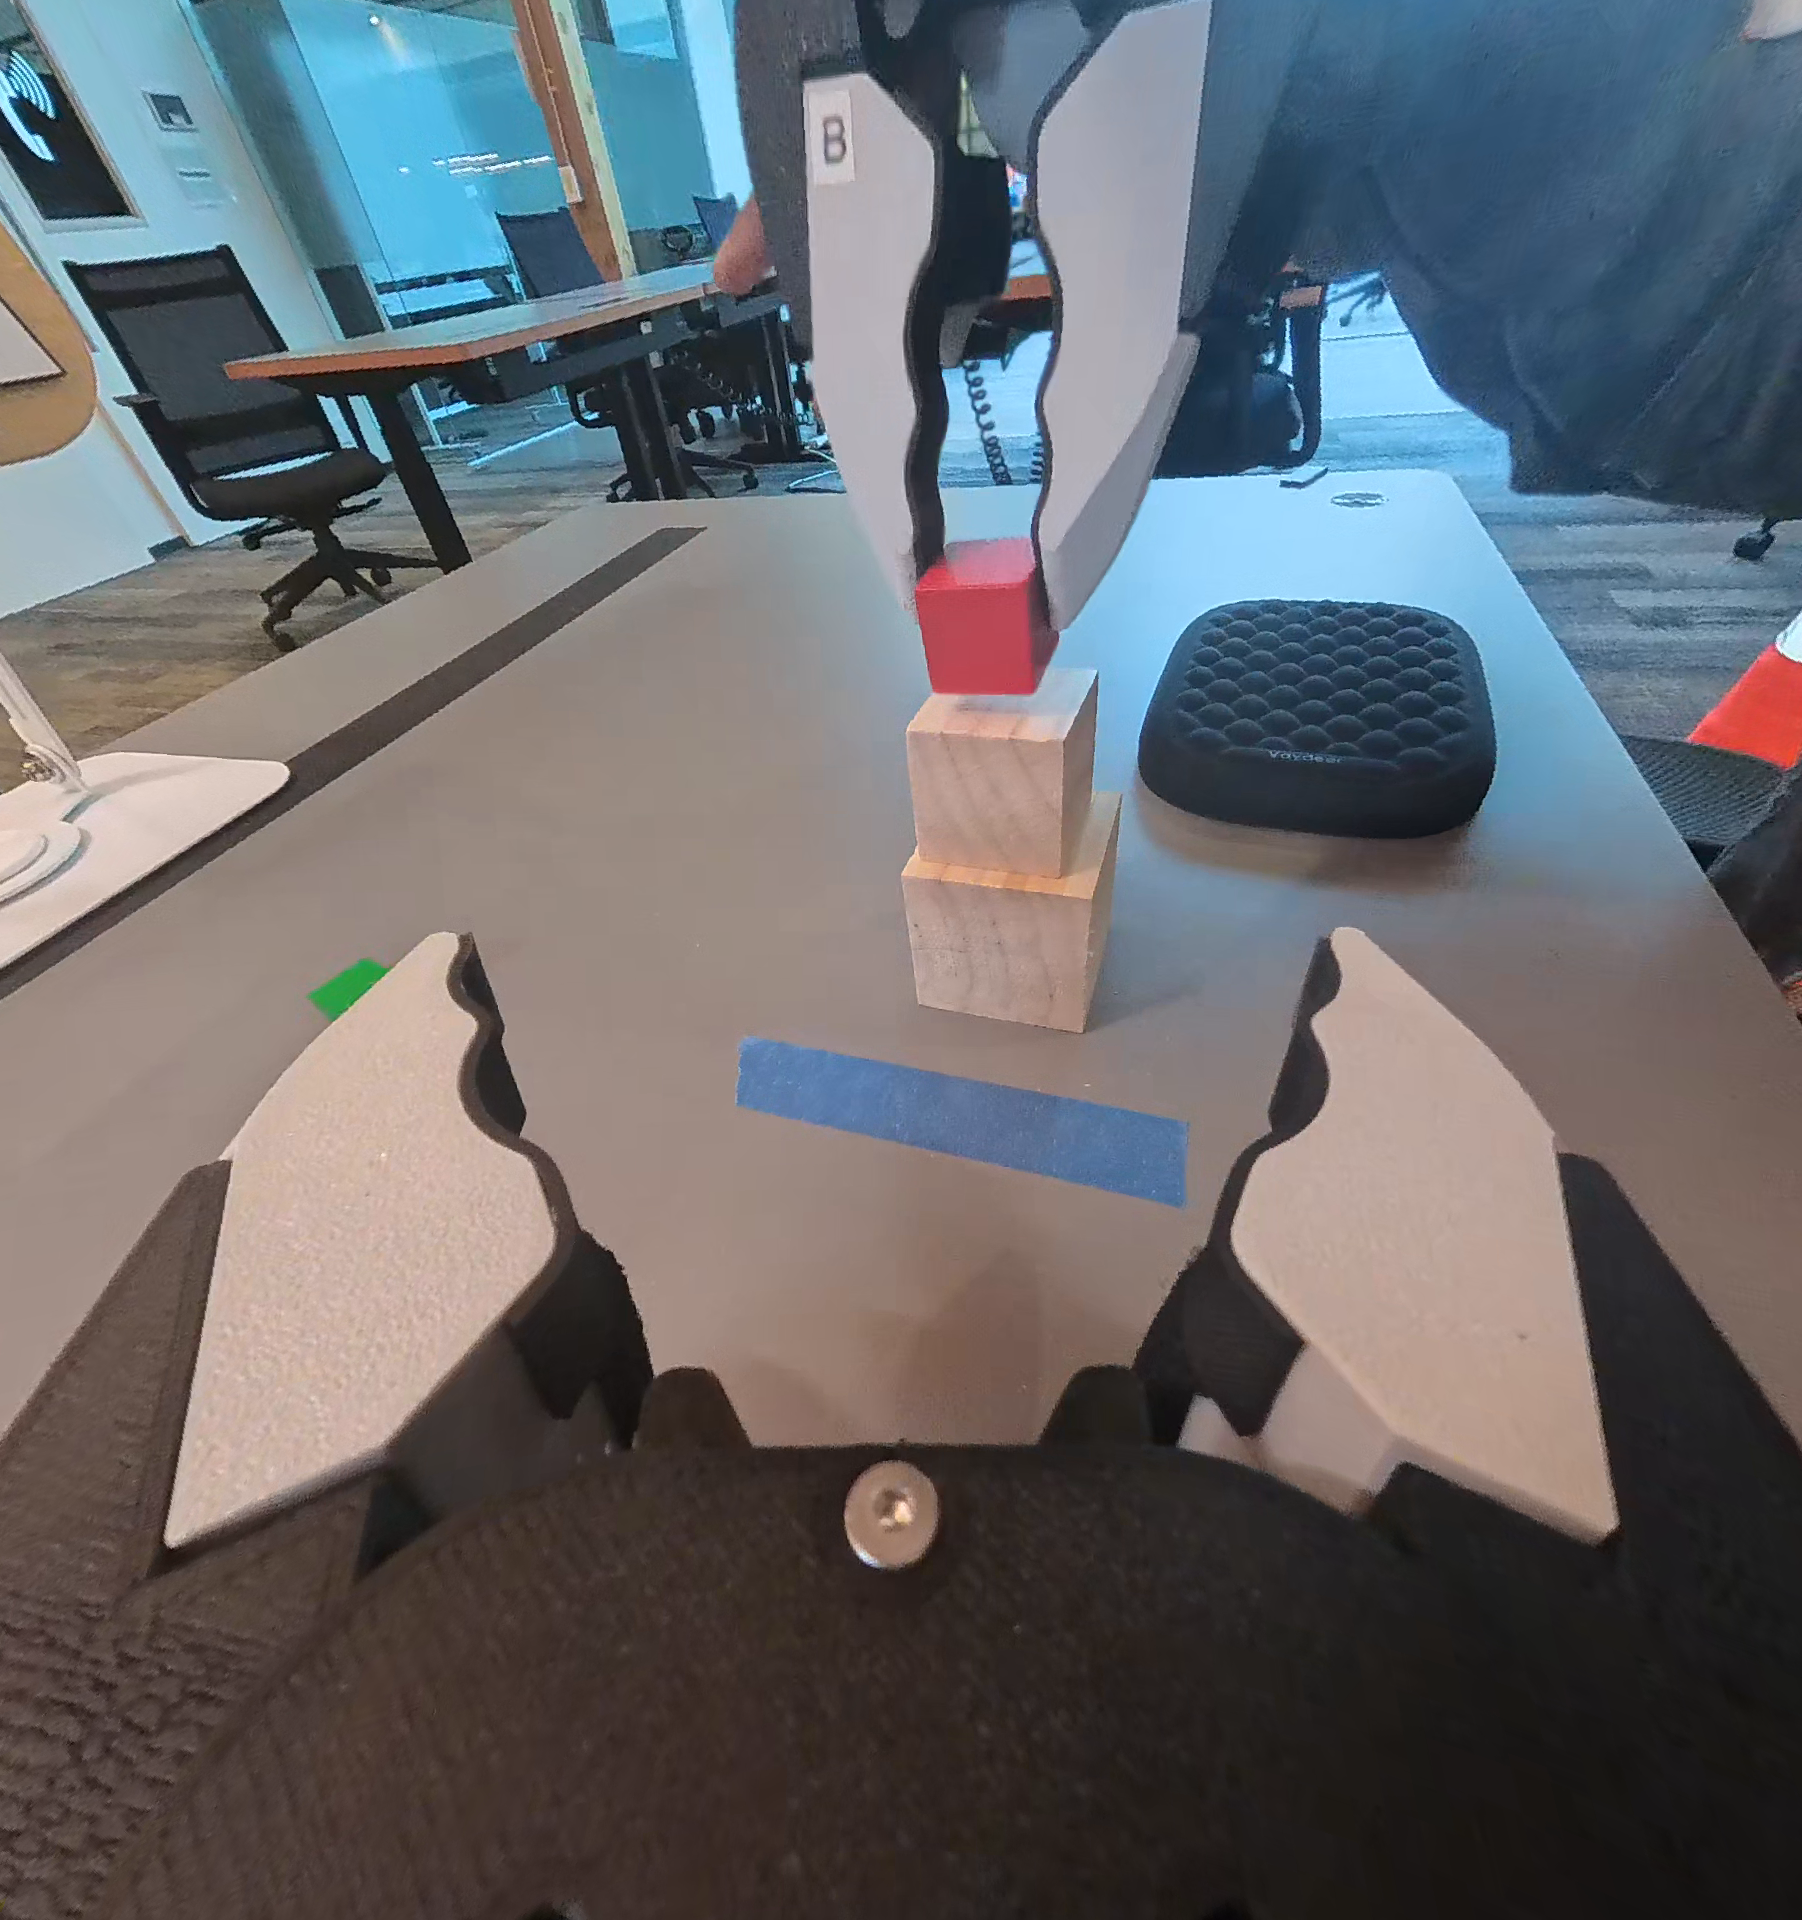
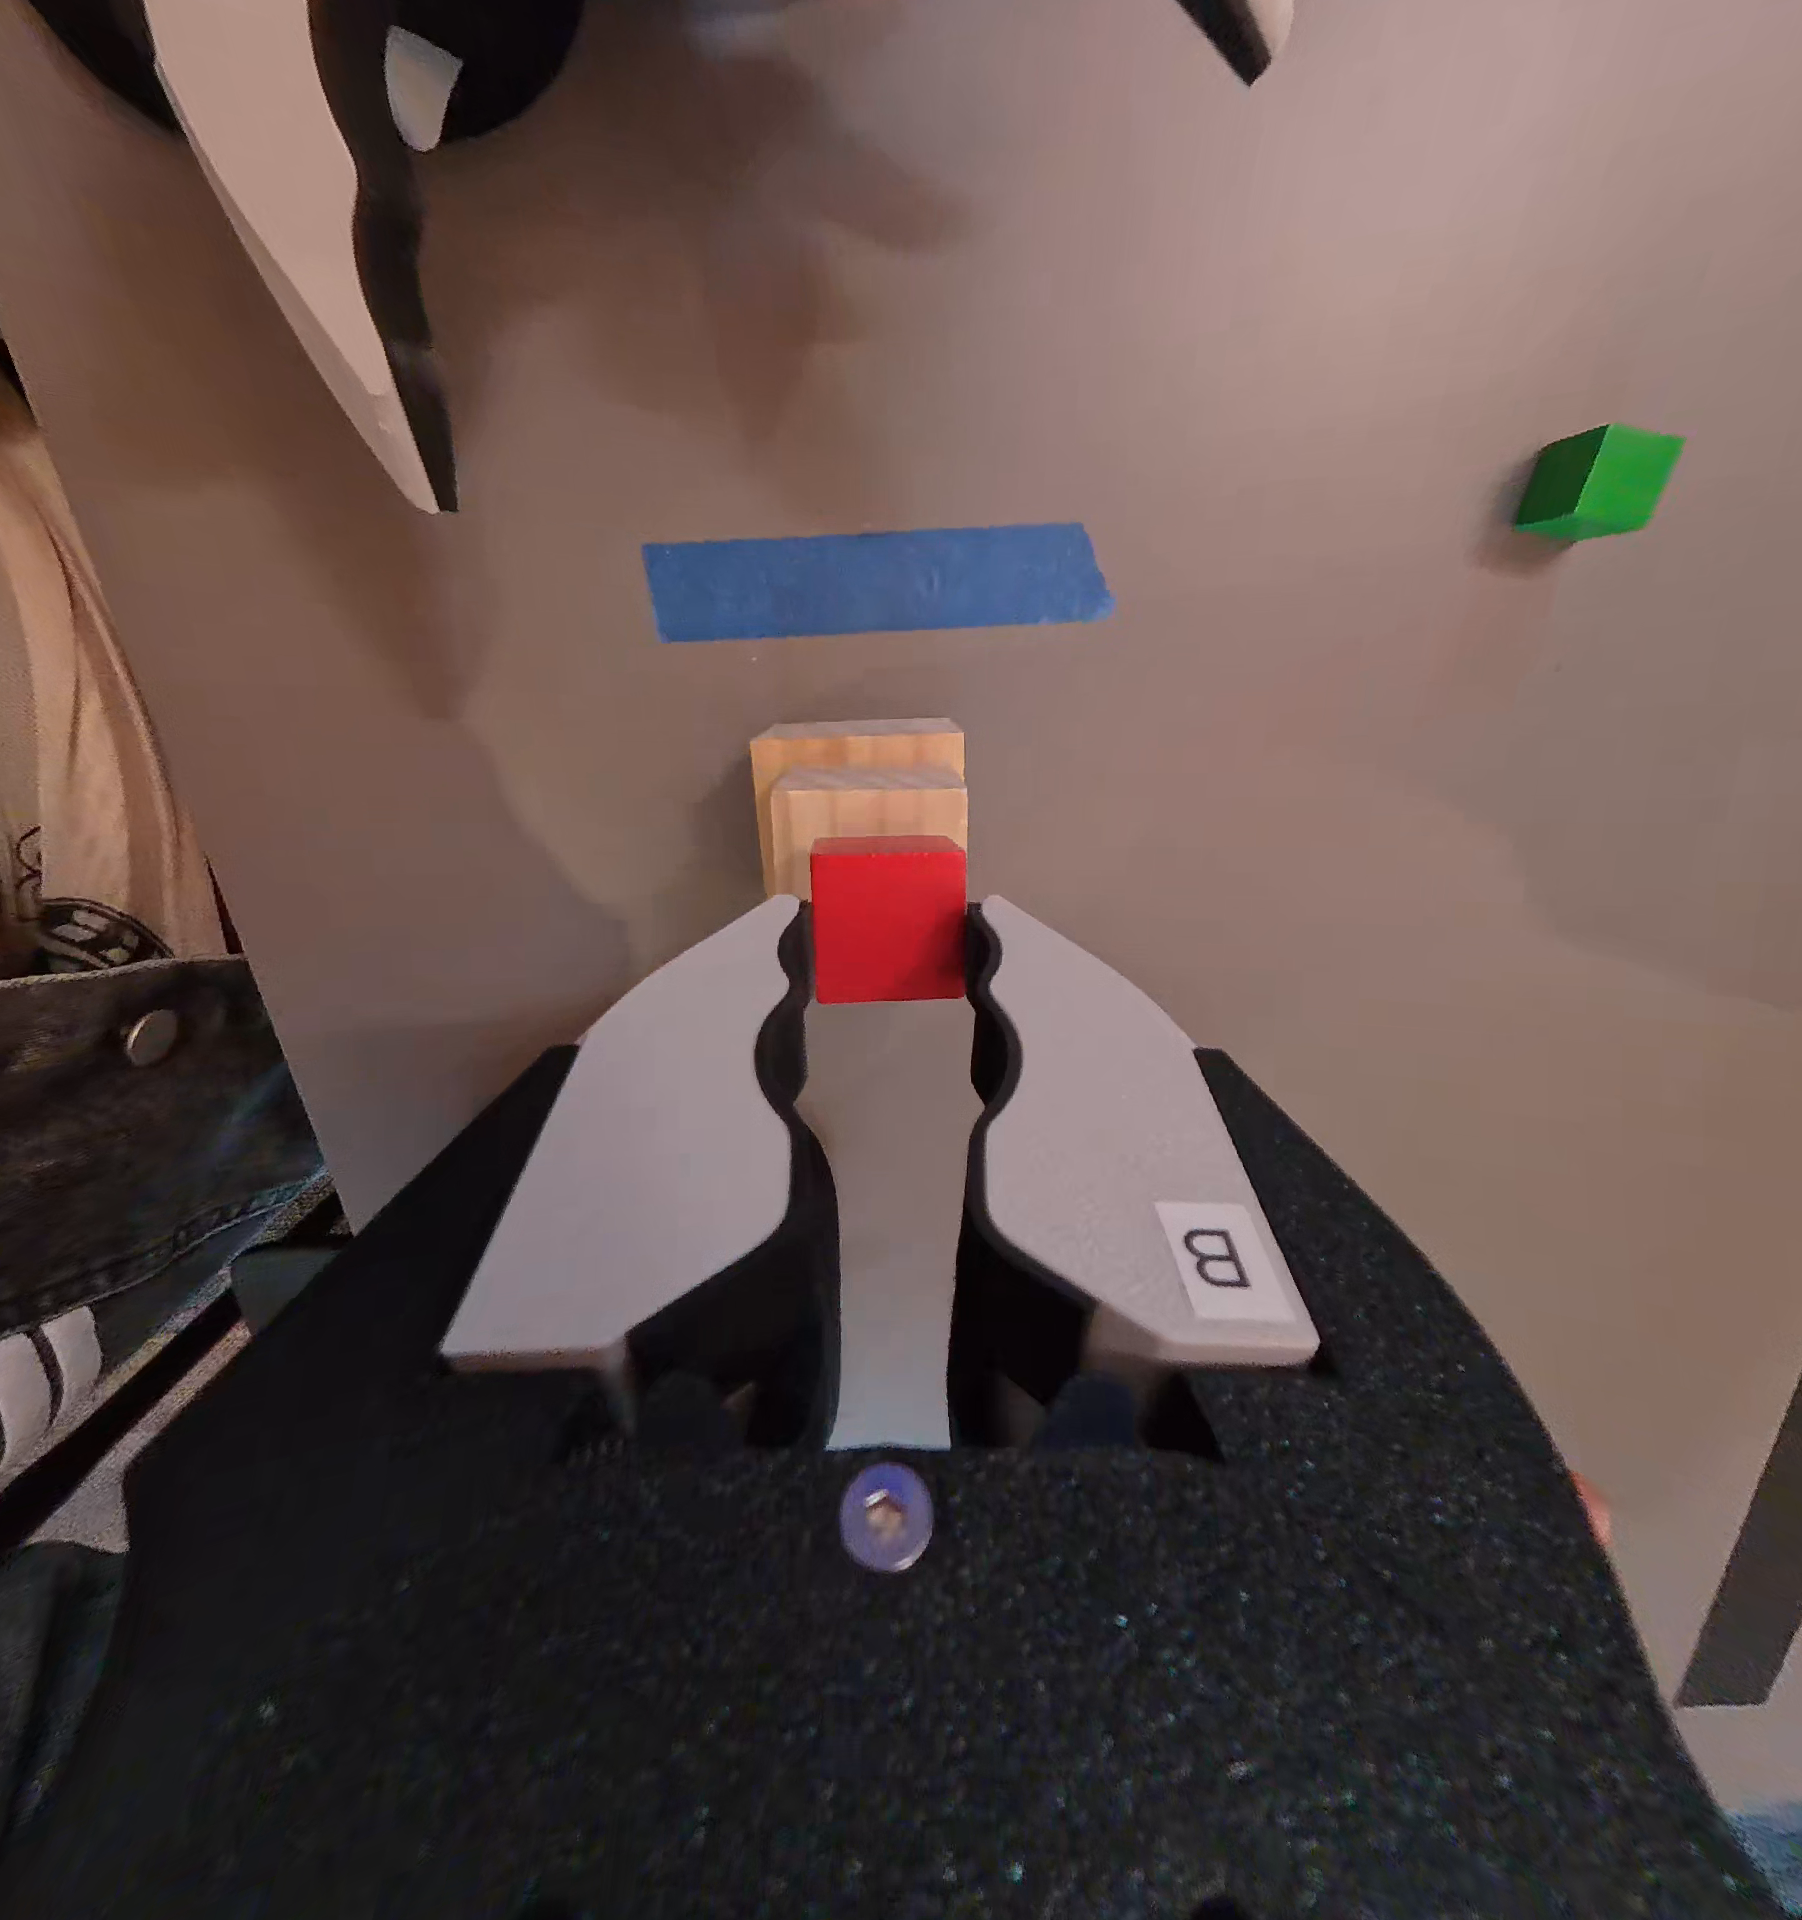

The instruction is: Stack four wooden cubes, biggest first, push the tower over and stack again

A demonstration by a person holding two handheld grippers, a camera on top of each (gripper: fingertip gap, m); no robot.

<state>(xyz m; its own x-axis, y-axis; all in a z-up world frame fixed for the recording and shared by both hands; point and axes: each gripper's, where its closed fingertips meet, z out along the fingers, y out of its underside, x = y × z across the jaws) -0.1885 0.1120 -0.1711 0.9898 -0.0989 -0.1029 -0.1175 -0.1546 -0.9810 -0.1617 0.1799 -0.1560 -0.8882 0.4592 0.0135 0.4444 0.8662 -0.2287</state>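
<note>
1. Cubes are what this is about, and the third one is going on: two plain wood ones stand stacked, the bigger cube [image 1: 1006, 951] on the grey table [image 1: 606, 810], the middle cube [image 1: 996, 790] on top of it, set slightly toward one side.
2. Nearest me, the left gripper [image 1: 892, 1039] hangs low with its fingers spread wide and nothing between them, just short of a strip of blue tape [image 1: 959, 1117].
3. Beyond the tape stands the tower, square-edged with visible grain.
4. Above it the right gripper [image 1: 985, 603] comes straight down, pinching a smooth painted red cube [image 1: 980, 634] between its wavy black pads; the cube seems to sit just above the middle one, or barely touching.
5. Next, I'd judge, it must be settled flat and centred before letting go.
6. Off to the side lies the green cube [image 2: 1598, 483], smallest and last.
7. Farther back rests a black dimpled cushion [image 1: 1318, 717].
</note>
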